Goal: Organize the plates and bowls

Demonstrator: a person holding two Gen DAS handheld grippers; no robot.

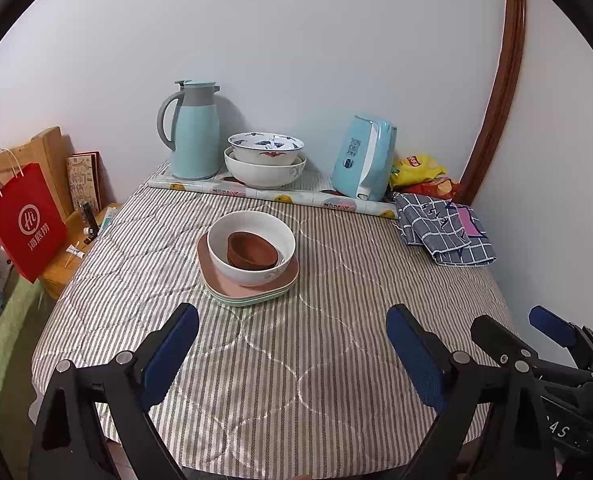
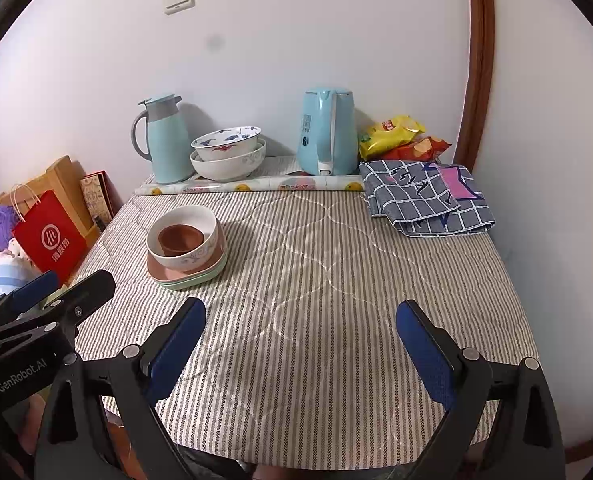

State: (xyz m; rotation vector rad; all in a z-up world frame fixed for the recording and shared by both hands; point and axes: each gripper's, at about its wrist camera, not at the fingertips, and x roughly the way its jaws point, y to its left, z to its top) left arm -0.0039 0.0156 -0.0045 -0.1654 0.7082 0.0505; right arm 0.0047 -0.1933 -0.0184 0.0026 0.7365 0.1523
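Left hand-held gripper (image 1: pixel 292 354): I hold it wide open, empty.
Right hand-held gripper (image 2: pixel 300 350): wide open, empty.
Stack: brown bowl (image 1: pixel 252 250) inside white bowl (image 1: pixel 236 266) on plates (image 1: pixel 256 294), frame centre.

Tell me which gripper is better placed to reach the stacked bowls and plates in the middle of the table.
Left, probably. The stack sits nearly straight ahead of the open left gripper, but well off to the left of the right gripper.

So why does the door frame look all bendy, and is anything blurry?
Left wrist view: the fisheye lens bows the wooden door frame and blackens the corners; the stacked bowls look sharp. Right wrist view: same bending of the frame, and a faint dark smudge shows on the wall.
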